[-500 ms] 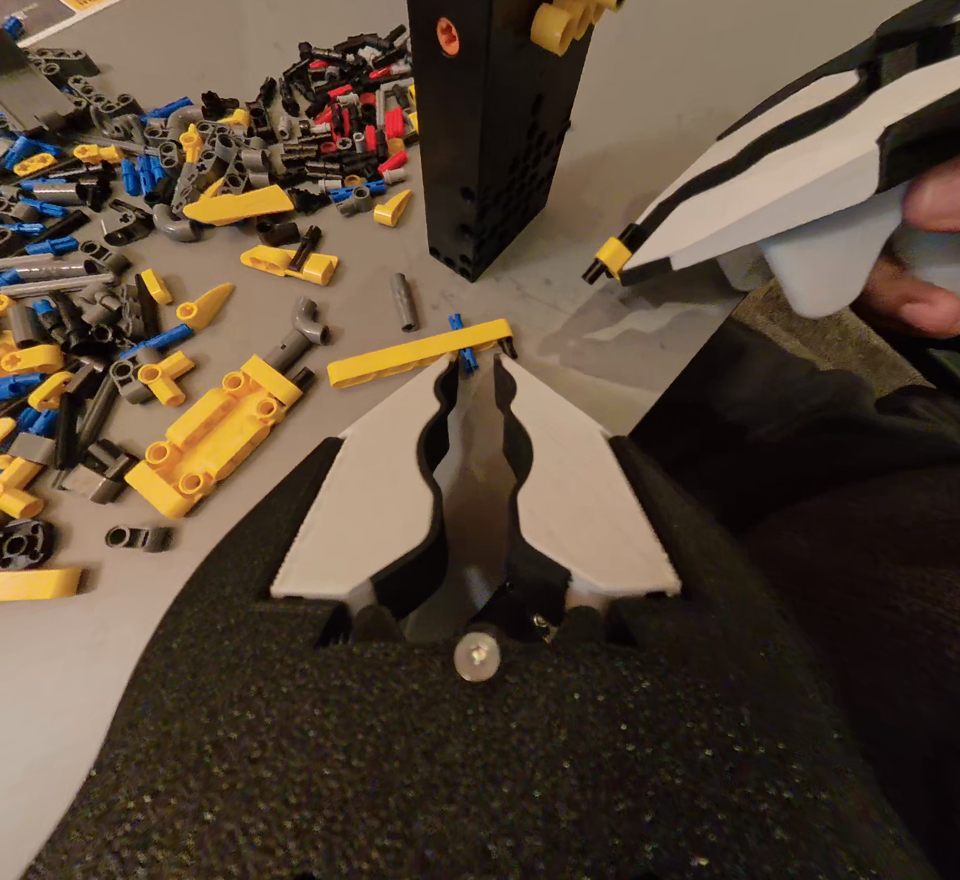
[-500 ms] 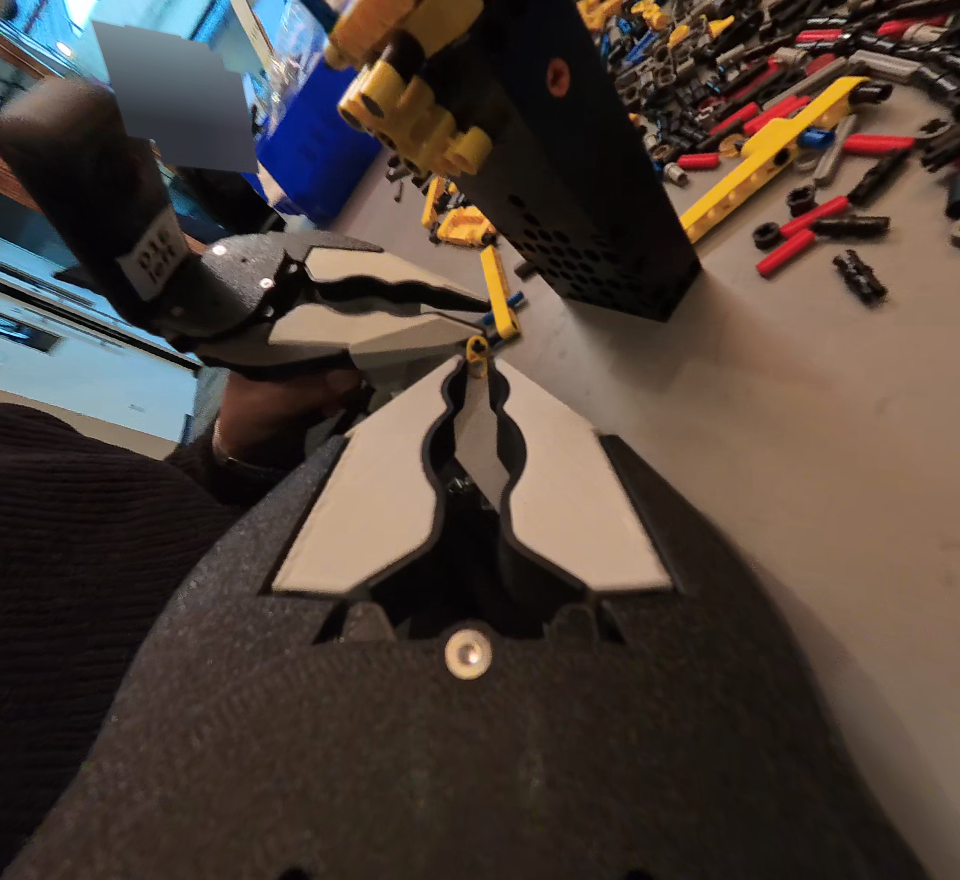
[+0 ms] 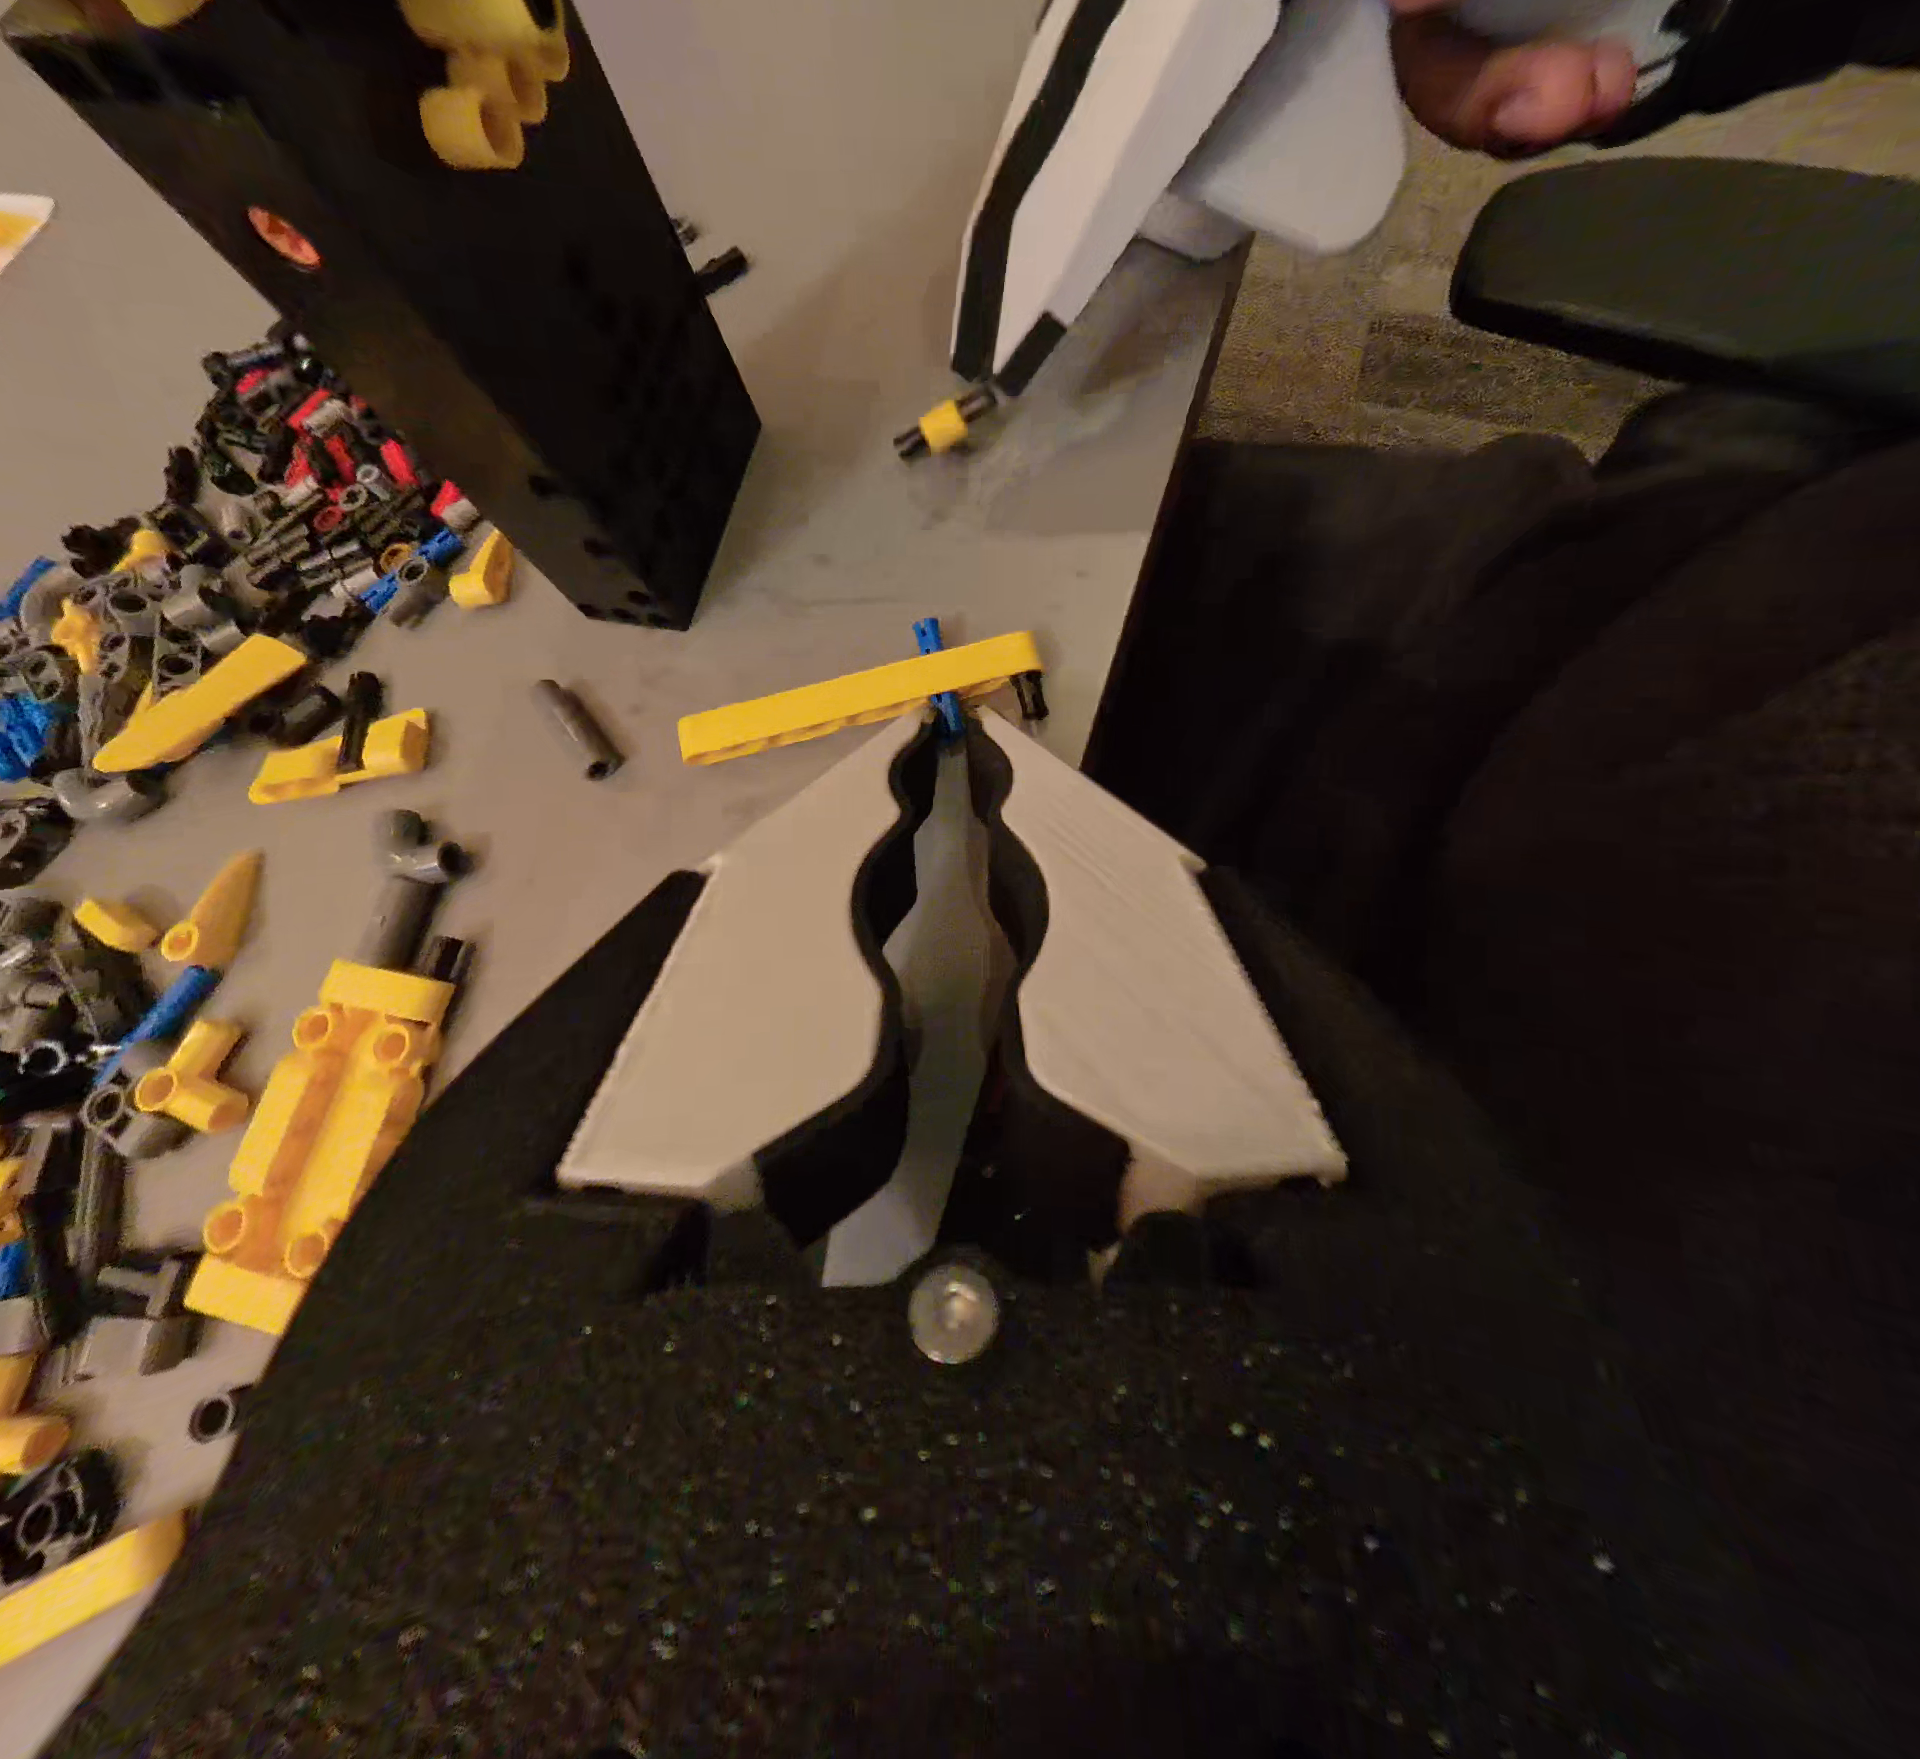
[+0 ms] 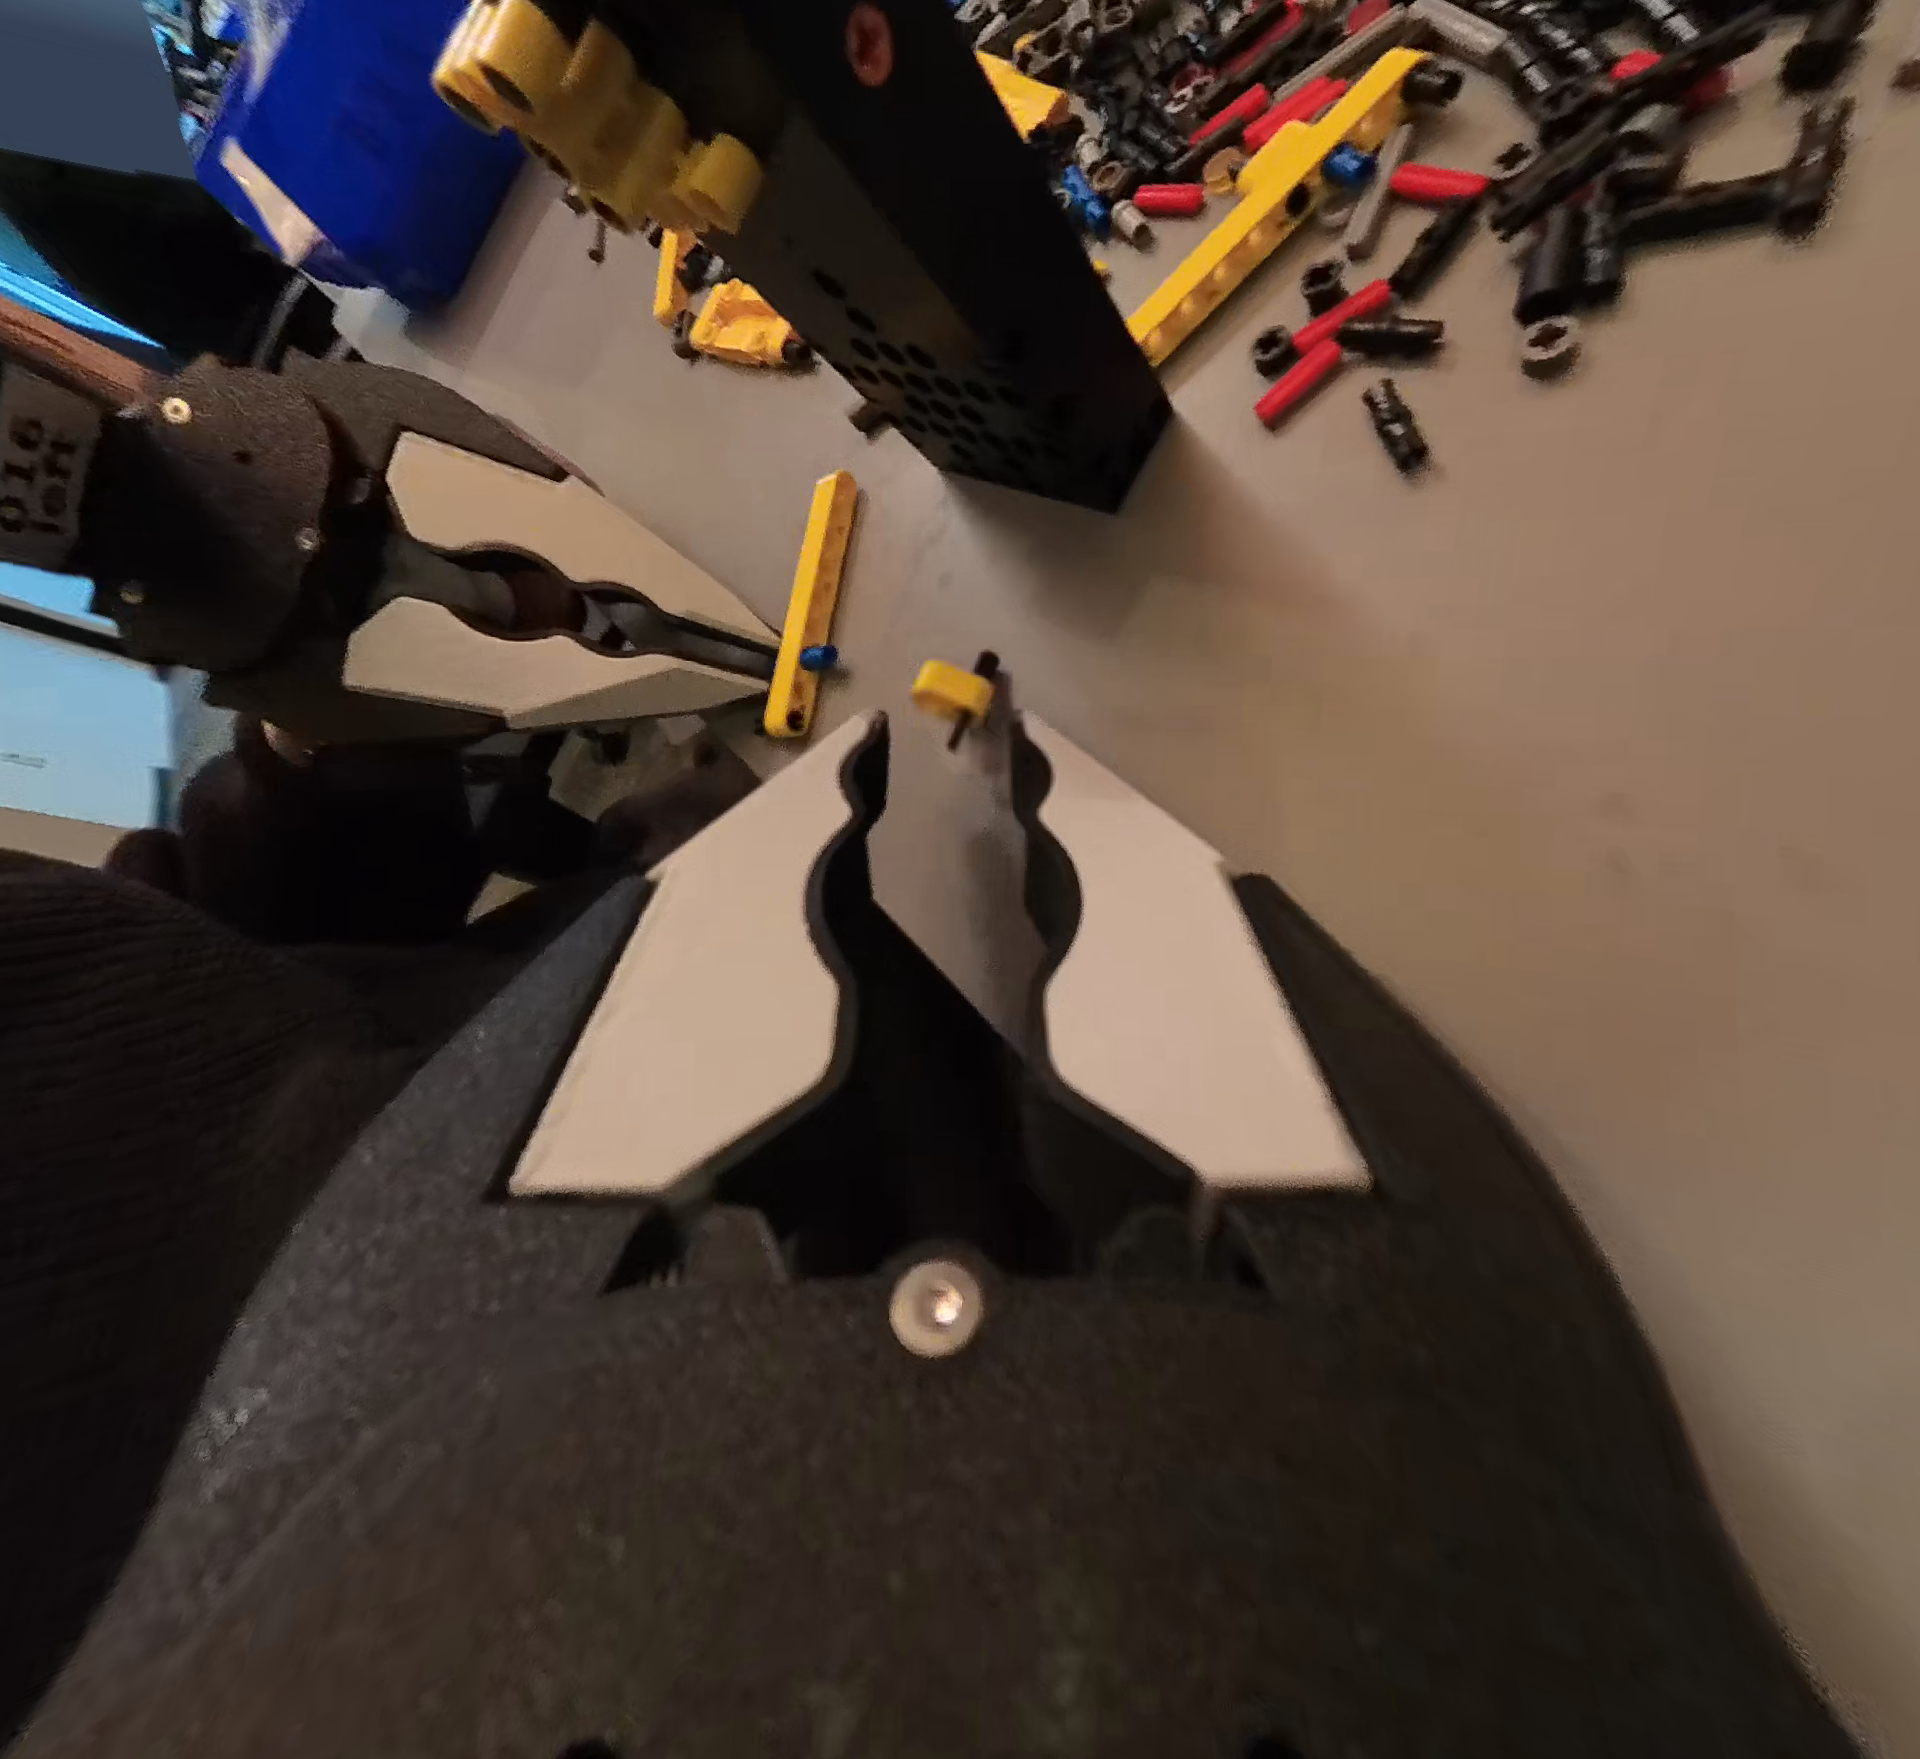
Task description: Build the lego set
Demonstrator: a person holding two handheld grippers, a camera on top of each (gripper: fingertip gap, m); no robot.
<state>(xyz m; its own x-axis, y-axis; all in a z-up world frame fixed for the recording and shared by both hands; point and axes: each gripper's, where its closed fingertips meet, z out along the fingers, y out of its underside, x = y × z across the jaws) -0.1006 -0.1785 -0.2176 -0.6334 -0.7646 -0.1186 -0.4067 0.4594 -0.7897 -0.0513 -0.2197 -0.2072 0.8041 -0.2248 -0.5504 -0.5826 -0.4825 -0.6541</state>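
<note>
My left gripper (image 3: 948, 722) is shut on a small blue pin (image 3: 943, 710) that sticks through a long yellow beam (image 3: 831, 703) lying near the table's edge. The right wrist view shows the same grip from the side: the left gripper (image 4: 771, 660), the blue pin (image 4: 819, 657) and the beam (image 4: 818, 587). My right gripper (image 4: 953, 730) is open and empty. A small yellow connector with a black pin (image 4: 954, 686) lies on the table just past its tips. In the left wrist view the connector (image 3: 945, 423) lies below the right gripper (image 3: 987, 369).
A tall black perforated block with yellow parts on top (image 3: 499, 338) (image 4: 935, 255) stands just behind the beam. Loose pieces are heaped beyond it (image 3: 260, 514) (image 4: 1455, 47). The table edge (image 3: 1174, 566) and a black chair arm (image 3: 1714, 275) are right of my left gripper. About 7 cm separates my left fingertips from my right.
My right gripper has opened and let go of the small yellow connector, which now lies on the table. My left gripper has closed on the blue pin.
</note>
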